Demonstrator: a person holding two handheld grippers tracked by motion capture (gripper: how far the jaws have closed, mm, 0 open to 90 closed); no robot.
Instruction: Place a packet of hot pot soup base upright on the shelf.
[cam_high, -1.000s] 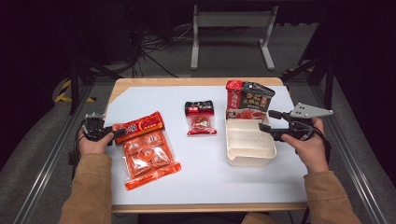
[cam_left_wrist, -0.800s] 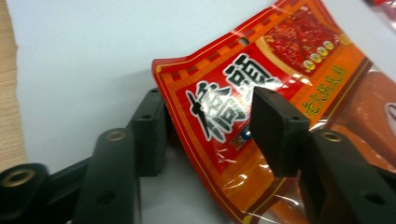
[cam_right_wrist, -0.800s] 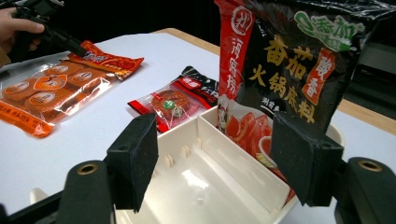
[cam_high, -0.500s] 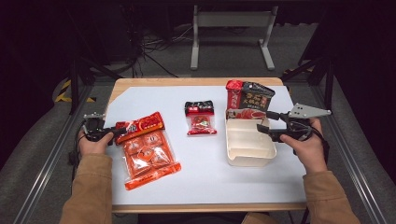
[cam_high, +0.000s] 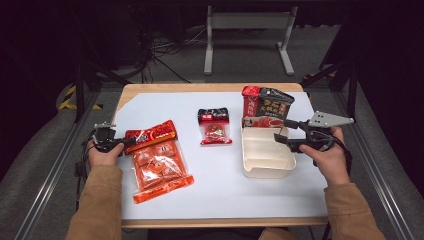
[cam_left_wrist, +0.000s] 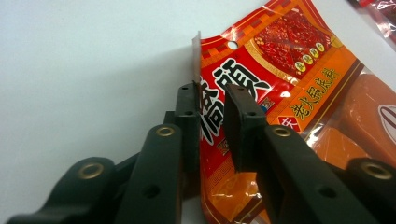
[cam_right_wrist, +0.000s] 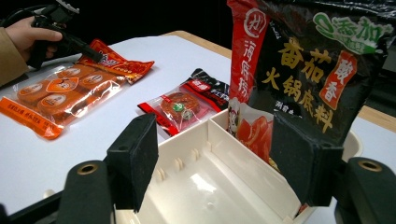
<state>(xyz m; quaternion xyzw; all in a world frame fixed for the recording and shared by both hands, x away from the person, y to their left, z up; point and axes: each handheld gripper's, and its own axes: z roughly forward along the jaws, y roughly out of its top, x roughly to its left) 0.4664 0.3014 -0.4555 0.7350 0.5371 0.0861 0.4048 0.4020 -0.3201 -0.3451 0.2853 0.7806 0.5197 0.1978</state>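
Closing over the last second, left gripper (cam_left_wrist: 212, 100) jaws are now pinching the orange pack's (cam_high: 157, 159) top edge at the table's (cam_high: 220, 195) left side. Right gripper (cam_high: 284, 132) is holding wide apart over the white box's (cam_high: 265, 160) rim, beside the black pouch (cam_high: 267, 105).

The left gripper (cam_high: 131, 143) had its jaws closing over the last second, from a wide stance to a narrow one, with the upper edge of the orange snack pack (cam_high: 156, 159) between them. In the left gripper view the 2 black jaws stood close on either side of that raised edge of the orange snack pack (cam_left_wrist: 280, 74), one jaw against the back of the film and the other just in front of its printed face; whether both pads pressed on it could not be told.
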